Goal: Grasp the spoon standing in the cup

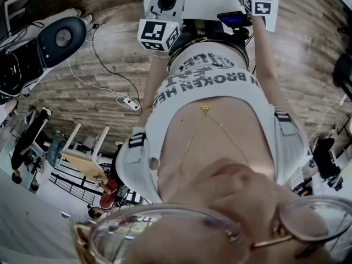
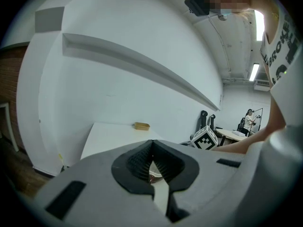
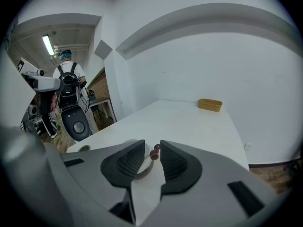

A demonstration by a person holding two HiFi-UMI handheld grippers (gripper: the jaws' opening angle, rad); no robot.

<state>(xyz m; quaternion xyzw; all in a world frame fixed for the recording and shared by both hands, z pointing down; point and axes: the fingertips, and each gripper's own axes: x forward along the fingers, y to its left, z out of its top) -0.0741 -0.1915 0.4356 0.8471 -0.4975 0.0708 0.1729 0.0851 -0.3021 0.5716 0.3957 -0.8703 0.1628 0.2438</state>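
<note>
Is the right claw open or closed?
Open. The right claw has its jaws standing apart, with the spoon top showing in the gap.

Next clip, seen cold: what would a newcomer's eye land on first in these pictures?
The right tool stands open before a white cup on the white table, a reddish-brown spoon end showing between its jaws. A small yellow tray sits alone at the table's far end. In the head view, the person's printed white shirt fills the middle.
</note>
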